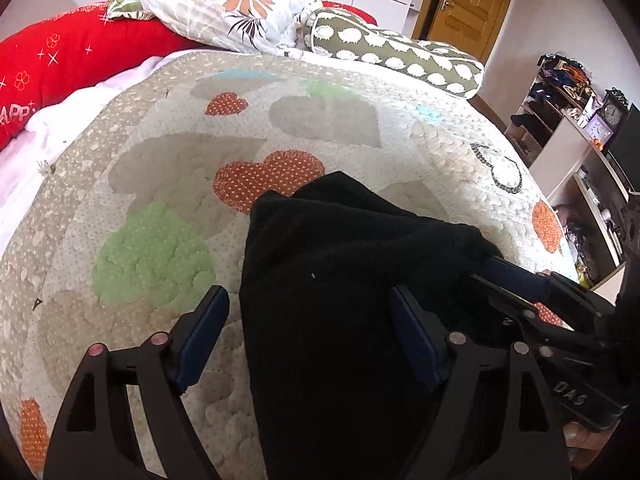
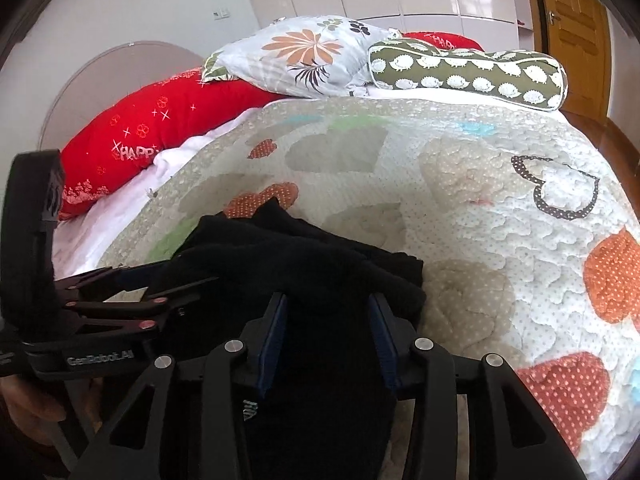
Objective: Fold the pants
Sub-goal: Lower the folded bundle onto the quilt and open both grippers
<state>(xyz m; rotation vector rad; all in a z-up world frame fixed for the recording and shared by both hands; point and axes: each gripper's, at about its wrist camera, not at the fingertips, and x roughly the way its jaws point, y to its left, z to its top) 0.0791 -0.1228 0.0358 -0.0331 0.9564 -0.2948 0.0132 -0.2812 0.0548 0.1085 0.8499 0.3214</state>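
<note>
Black pants [image 1: 340, 280] lie bunched on the quilted bed cover, also seen in the right wrist view [image 2: 304, 256]. My left gripper [image 1: 308, 308] is open; its left finger rests over the quilt, its right finger over the pants. My right gripper [image 2: 326, 312] is open with black fabric lying between its jaws, not clamped. The right gripper also shows in the left wrist view [image 1: 516, 276], its tips buried at the pants' right edge. The left gripper shows in the right wrist view [image 2: 168, 284] at the pants' left side.
The quilt [image 1: 168, 184] with heart patches covers the bed. A red pillow [image 1: 60, 64], floral pillow [image 1: 224, 4] and green bolster [image 1: 400, 56] lie at the head. Shelves with clutter and clocks [image 1: 576, 120] stand right of the bed. A wooden door [image 2: 576, 36] is behind.
</note>
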